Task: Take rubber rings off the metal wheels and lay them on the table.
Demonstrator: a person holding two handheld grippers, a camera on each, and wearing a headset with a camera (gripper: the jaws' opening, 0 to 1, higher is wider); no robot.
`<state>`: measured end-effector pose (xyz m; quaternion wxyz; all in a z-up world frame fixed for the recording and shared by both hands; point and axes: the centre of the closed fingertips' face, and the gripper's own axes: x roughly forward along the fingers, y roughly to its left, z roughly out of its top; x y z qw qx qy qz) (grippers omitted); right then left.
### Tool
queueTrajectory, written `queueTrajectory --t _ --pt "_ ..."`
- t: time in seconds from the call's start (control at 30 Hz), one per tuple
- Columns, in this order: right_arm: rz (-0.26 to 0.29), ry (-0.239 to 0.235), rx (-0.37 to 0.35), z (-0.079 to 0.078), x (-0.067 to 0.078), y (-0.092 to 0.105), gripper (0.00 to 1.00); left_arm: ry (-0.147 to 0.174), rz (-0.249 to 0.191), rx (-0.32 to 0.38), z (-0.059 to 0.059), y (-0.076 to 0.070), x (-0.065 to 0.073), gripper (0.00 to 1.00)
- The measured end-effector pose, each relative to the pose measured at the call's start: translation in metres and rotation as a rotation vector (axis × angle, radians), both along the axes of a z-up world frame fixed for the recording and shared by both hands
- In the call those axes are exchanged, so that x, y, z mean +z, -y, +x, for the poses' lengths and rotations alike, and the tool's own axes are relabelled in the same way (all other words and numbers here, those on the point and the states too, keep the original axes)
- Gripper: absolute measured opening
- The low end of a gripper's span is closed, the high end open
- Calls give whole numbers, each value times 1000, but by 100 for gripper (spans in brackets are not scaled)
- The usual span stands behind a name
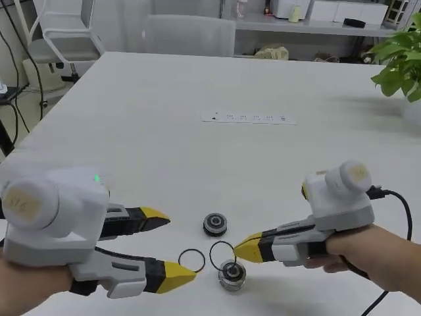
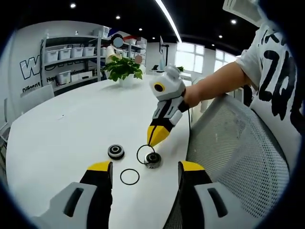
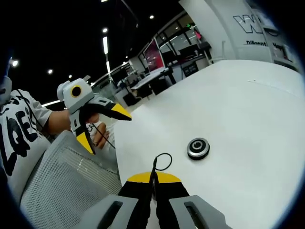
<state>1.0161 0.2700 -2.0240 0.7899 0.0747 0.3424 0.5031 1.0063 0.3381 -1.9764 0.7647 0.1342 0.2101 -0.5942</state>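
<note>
My right gripper [image 1: 241, 249] is shut on a thin black rubber ring [image 1: 211, 254], held just over a bare metal wheel [image 1: 231, 275] near the table's front edge. A second wheel [image 1: 215, 224], dark around its rim, stands a little farther back. Another black ring [image 1: 180, 260] lies flat on the table left of the bare wheel. My left gripper [image 1: 167, 246] is open and empty, with that loose ring just off its tips. In the left gripper view, the loose ring [image 2: 120, 176] lies between my jaws. The right gripper [image 2: 157, 137] pinches the held ring [image 2: 137, 155] above the wheel [image 2: 152, 160].
The white table [image 1: 197, 131] stretches far back, with a white power strip [image 1: 248, 118] at its middle. A green plant [image 1: 400, 62] stands at the right edge. Chairs and shelves stand beyond the far edge. A mesh chair back [image 3: 66, 176] is close to the near edge.
</note>
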Motion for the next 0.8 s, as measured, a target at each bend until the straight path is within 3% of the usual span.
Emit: queueTrajectory --t 0.37,0.8 --pt "7 13 19 8 6 -15 0 13 -20 28 3 -9 5 59" --pt "1 5 35 13 0 -28 0 23 -24 63 7 -20 8 63"
